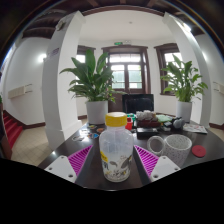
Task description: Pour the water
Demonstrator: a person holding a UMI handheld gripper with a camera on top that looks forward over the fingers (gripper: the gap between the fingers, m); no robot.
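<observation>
Magenta pads of your gripper flank the yellow-capped bottle, jaws apart, on a dark table beside a white mug.

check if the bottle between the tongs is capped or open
Capped. The bottle stands upright with its yellow cap on top. It sits between the tongs; whether they press it, cannot tell.

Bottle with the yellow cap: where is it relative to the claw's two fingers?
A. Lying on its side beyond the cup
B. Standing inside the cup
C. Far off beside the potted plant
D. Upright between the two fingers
D: the bottle stands upright between the claw's pink-padded fingers, with the cup on the table beside it.
</observation>
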